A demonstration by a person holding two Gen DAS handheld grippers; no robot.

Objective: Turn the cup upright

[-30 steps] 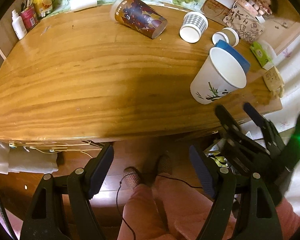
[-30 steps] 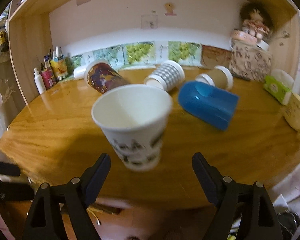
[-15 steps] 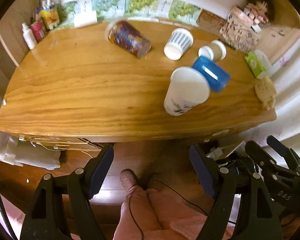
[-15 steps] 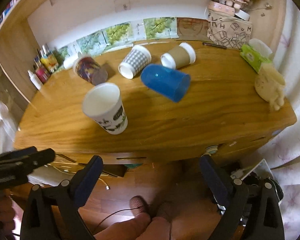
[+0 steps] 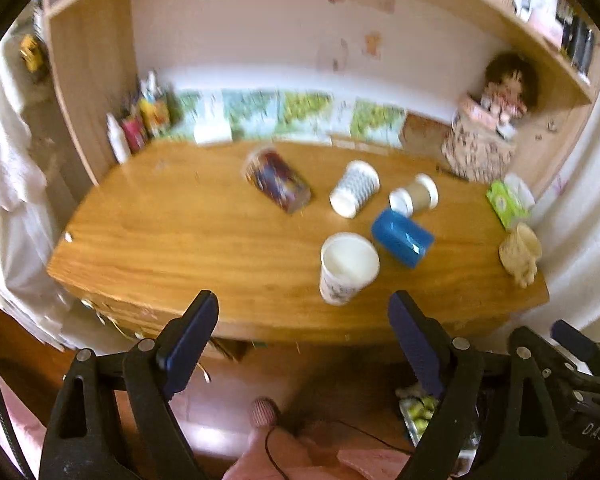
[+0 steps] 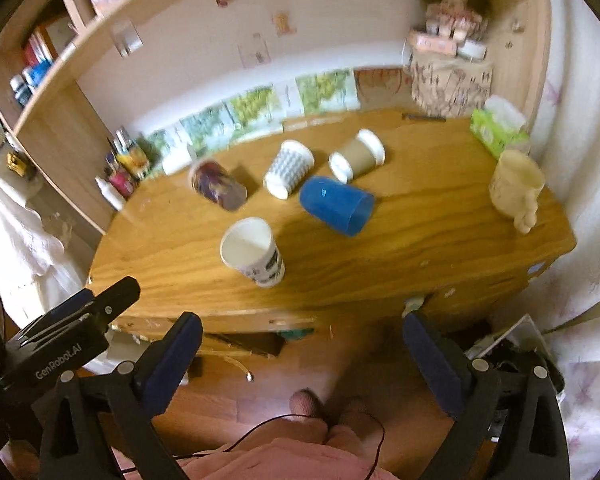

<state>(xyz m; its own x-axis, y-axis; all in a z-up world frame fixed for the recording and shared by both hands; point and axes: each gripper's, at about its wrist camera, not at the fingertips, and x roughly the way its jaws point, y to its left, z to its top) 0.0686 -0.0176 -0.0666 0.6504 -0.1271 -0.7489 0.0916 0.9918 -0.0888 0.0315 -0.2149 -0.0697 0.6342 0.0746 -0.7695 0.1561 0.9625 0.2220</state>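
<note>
Risk comes first from the left wrist view. The white paper cup (image 5: 348, 268) stands upright, mouth up, near the front edge of the desk (image 5: 180, 240), toward its right half. Just behind it the blue cup (image 5: 402, 237) lies on its side, close to the white cup's rim but seemingly apart from it; blur makes contact hard to rule out. Farther back lie the patterned dark cup (image 5: 278, 180), the checked cup (image 5: 355, 188) and the brown cup (image 5: 414, 199), all tipped over. The left gripper (image 5: 304, 340) hangs off the desk in front of its front edge, jaws spread wide and holding nothing. Should the blue cup roll forward, I judge it could knock the light paper cup over the edge.

From the right wrist view, the white paper cup (image 6: 254, 251) again stands upright, with a narrow strip of wood between it and the front edge. The blue cup (image 6: 335, 204) lies with its open mouth toward the right front. The right gripper (image 6: 302, 354) is also released, jaws wide apart, below the front edge. A cream mug (image 6: 516, 186) stands near the right edge. If either tool reaches back for another fallen cup, a finger passing low over the front edge could clip the upright one; being empty paper, it would likely topple or slide off.
</note>
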